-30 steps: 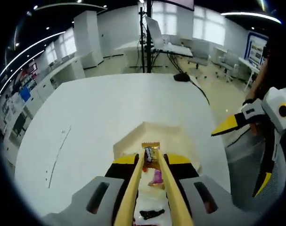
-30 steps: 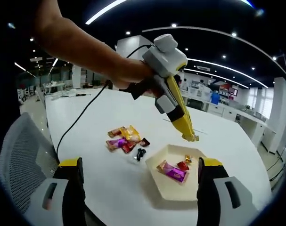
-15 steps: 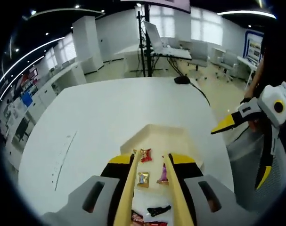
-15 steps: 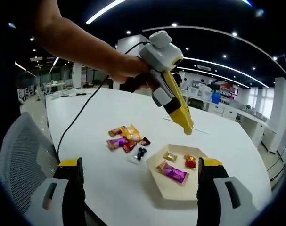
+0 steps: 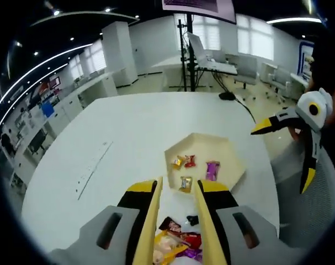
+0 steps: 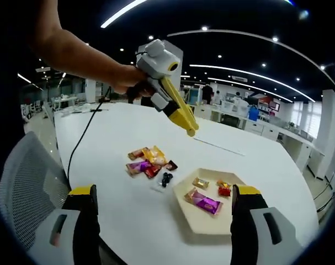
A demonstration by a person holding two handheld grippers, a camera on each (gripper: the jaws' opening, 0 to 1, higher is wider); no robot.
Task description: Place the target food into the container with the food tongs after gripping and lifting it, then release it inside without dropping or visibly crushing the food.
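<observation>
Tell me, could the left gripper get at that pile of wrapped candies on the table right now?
Probably yes. The left gripper hangs in the air above the candy pile, its fingers empty, and nothing lies between them. The tray sits off to one side, out of the path.

Cream hexagonal tray (image 6: 185, 218) near counter (image 6: 117, 138) edge holds 4 wrapped candies (image 6: 201, 201): gold, red, gold, purple. Loose candy pile (image 6: 148, 162) lies just beside it, w/ tongs (image 6: 181, 117) held above, empty.

Hexagonal tray (image 5: 229, 178) on white table (image 5: 128, 132) holding four wrapped candies (image 5: 185, 184); left gripper (image 5: 177, 182) tongs parted, empty, above loose candy pile (image 5: 175, 243).
</observation>
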